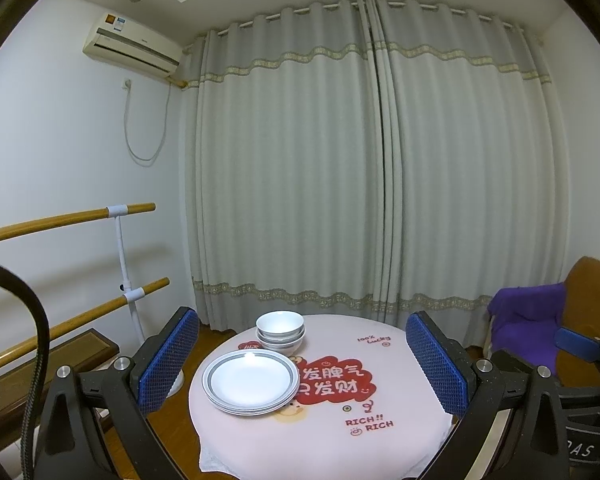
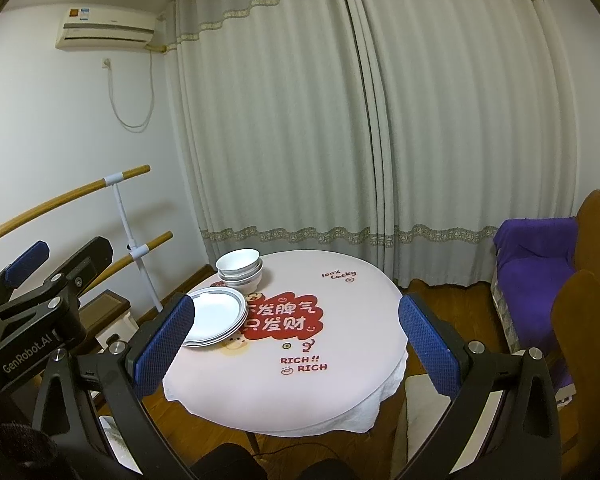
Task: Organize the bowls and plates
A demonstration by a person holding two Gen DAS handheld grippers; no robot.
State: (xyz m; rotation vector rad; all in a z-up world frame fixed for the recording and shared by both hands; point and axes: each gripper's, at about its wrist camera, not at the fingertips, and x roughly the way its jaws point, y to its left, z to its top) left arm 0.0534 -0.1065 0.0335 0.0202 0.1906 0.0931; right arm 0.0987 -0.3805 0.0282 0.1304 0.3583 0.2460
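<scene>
Left wrist view: the left gripper (image 1: 302,354) is spread wide and empty, held level above the near edge of the round table (image 1: 400,408). The plates (image 1: 250,382) lie stacked between its pads, nearer the left one; the bowls (image 1: 280,332) sit nested just behind them. Right wrist view: the right gripper (image 2: 296,340) is likewise released and empty, raised before the table. Plates (image 2: 216,316) lie beside its left pad, partly hidden; bowls (image 2: 239,270) stand behind.
</scene>
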